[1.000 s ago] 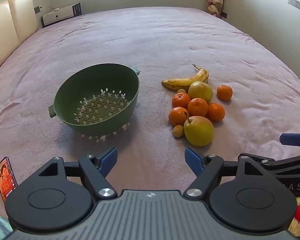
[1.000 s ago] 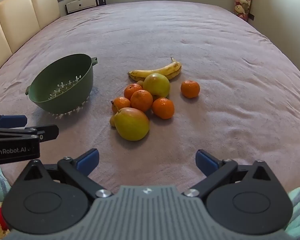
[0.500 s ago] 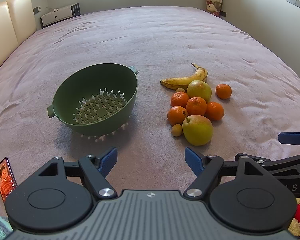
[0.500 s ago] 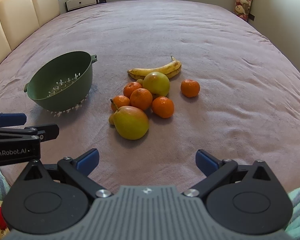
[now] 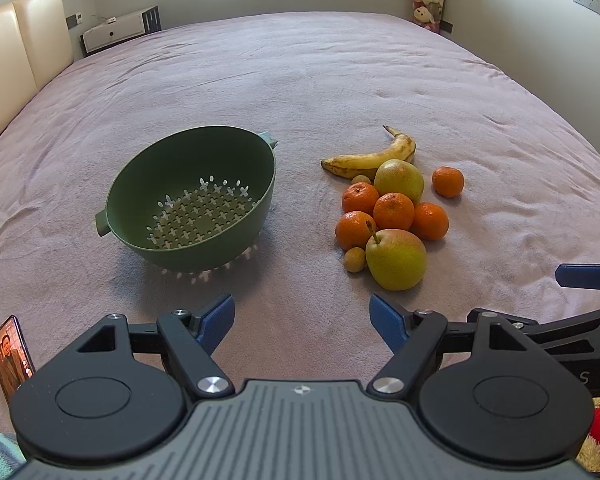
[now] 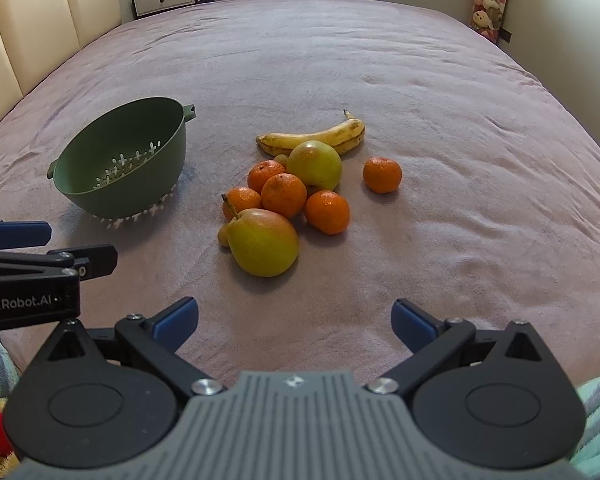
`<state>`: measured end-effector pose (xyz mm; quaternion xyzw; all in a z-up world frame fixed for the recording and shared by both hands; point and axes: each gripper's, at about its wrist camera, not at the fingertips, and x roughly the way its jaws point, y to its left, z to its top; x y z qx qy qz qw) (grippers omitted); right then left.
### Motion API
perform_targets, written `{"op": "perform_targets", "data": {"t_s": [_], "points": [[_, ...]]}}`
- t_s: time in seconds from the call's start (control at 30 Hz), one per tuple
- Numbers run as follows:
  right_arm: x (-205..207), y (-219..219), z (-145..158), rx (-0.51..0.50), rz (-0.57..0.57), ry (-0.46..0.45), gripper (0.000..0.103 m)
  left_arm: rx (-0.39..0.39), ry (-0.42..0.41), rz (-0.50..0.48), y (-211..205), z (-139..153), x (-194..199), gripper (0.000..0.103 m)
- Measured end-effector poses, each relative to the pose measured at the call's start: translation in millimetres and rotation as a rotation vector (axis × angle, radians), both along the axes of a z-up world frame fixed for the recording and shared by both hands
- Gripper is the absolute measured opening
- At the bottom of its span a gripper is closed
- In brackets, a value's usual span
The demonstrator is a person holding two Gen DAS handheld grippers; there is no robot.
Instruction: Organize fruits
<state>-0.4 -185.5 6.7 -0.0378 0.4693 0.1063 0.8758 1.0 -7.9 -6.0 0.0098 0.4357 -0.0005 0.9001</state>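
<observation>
Both grippers hang low over the near edge of the bed, side by side and pointing at the spread. The left gripper (image 5: 302, 312) has its blue-tipped fingers (image 5: 217, 317) spread wide with nothing between them, and the right gripper (image 6: 294, 318) is the same, jaws apart and holding nothing. In the right wrist view the left unit pokes in at the left edge, and its black body reads "GenRobot.AI" in white. The bedspread (image 5: 300, 80) is a fuzzy mauve fabric with soft wrinkles. Left of centre sits a matte green plastic colander (image 5: 192, 196), round, tilted toward the camera, bottom punched with cross-shaped holes and little feet underneath. The fruit pile is to its right, apart from it: a big yellow-green pear (image 5: 396, 258) with a stem nearest, dimpled tangerines (image 5: 393, 211) bunched behind it, a second greenish pear (image 5: 399, 176), a speckled curved banana (image 5: 370, 156) at the back, and one lone tangerine (image 5: 447, 181) just off to the right. A phone (image 5: 10, 356) with its screen lit stands in the lower left corner.
</observation>
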Motion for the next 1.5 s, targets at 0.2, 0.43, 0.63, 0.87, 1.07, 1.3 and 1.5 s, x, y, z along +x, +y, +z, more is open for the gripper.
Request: {"op": "perform_targets", "data": {"t_s": [0.2, 0.43, 0.63, 0.87, 1.07, 1.3, 1.5], "points": [[1.4, 0.4, -1.9, -0.007, 0.000, 0.010, 0.099, 0.000, 0.000, 0.000, 0.0, 0.0, 0.0, 0.090], [2.9, 1.6, -2.7, -0.011, 0.000, 0.017, 0.099, 0.002, 0.003, -0.003, 2.0, -1.7, -0.2, 0.090], [3.3, 2.3, -3.3, -0.010, 0.001, 0.019, 0.099, 0.005, 0.006, -0.002, 2.8, -2.1, 0.1, 0.090], [4.0, 3.0, -3.9, -0.012, 0.002, 0.025, 0.099, 0.005, 0.007, -0.003, 2.9, -2.1, 0.6, 0.090], [3.8, 2.9, -3.8, -0.012, 0.002, 0.025, 0.099, 0.006, 0.007, -0.003, 2.7, -2.0, 0.8, 0.090], [3.7, 3.3, -5.7, -0.014, 0.003, 0.029, 0.099, 0.006, 0.008, -0.003, 2.5, -1.9, 1.0, 0.090], [4.3, 3.2, -6.7, -0.013, 0.003, 0.033, 0.099, 0.006, 0.008, -0.002, 3.3, -2.1, 0.6, 0.090]]}}
